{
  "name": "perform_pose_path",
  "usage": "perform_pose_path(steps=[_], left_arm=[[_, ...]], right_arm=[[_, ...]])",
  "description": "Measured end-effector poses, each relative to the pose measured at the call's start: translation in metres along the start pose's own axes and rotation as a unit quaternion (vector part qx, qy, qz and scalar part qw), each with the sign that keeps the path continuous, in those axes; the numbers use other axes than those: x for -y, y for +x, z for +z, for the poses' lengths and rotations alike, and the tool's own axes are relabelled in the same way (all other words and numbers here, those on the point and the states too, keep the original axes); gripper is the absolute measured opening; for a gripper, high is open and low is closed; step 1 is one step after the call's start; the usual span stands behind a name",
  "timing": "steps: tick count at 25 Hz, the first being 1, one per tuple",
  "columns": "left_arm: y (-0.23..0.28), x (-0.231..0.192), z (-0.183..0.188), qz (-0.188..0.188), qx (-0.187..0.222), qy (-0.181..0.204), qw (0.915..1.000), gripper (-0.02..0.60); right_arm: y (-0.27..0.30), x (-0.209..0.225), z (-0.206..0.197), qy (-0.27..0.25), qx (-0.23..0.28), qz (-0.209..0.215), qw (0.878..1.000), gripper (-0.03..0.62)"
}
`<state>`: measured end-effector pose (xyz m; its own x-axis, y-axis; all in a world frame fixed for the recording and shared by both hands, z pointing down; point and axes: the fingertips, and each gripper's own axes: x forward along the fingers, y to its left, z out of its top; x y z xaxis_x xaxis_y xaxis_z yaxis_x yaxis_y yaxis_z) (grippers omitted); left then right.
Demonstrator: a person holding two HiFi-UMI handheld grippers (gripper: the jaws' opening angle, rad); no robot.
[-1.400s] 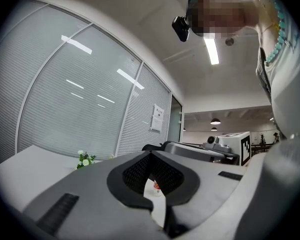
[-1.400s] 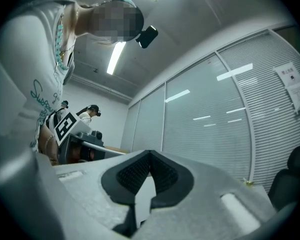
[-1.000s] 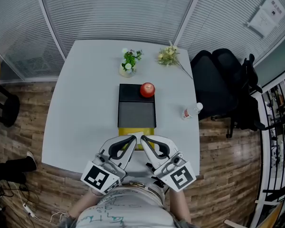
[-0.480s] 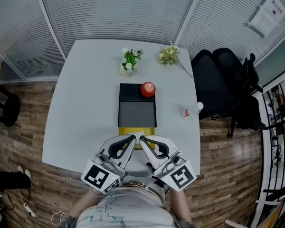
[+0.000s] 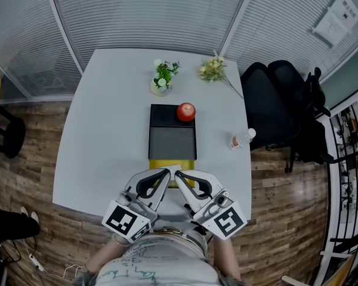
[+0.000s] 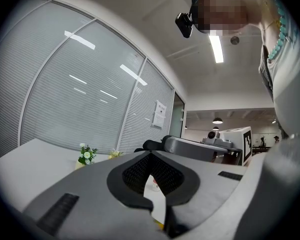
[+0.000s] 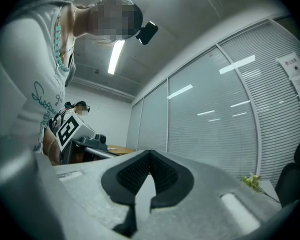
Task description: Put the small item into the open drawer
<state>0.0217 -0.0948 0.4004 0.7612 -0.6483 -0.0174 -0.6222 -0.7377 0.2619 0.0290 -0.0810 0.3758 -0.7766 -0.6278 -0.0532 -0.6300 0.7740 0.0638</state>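
Right now, both tools empty, jaws pressed together
Side by side sit the left gripper (image 5: 166,173) and right gripper (image 5: 178,173); the open drawer (image 5: 172,143) lies just ahead, the apple (image 5: 185,111) beyond it on the black box (image 5: 163,115)

Cool, even light comes from a ceiling strip lamp (image 6: 216,48) that is blown out to white. The white table (image 5: 107,130) has a mild sheen and hardly any shadow. The head view bows the blinds (image 5: 149,16) towards its edges. Both gripper views fade to black at their round rims, and the left gripper (image 6: 151,154) looms soft up close.
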Motion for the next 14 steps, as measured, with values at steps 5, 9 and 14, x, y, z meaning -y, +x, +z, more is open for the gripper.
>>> perform_pose_path(steps=[5,9,14], left_arm=[[-0.0006,-0.0016,-0.0024,0.004,-0.003,-0.002,1.0000,-0.003],[0.0007,-0.0048,-0.0034,0.006,-0.005,-0.001,1.0000,-0.003],[-0.0039,-0.0024,-0.0007,0.008,-0.006,0.001,0.9999,-0.003]], right_arm=[[0.0001,-0.0006,-0.0012,0.001,-0.001,0.005,1.000,0.002],[0.0025,0.0000,-0.0032,0.000,-0.003,0.009,1.000,0.002],[0.0035,-0.0053,-0.0026,0.001,-0.007,0.015,1.000,0.002]])
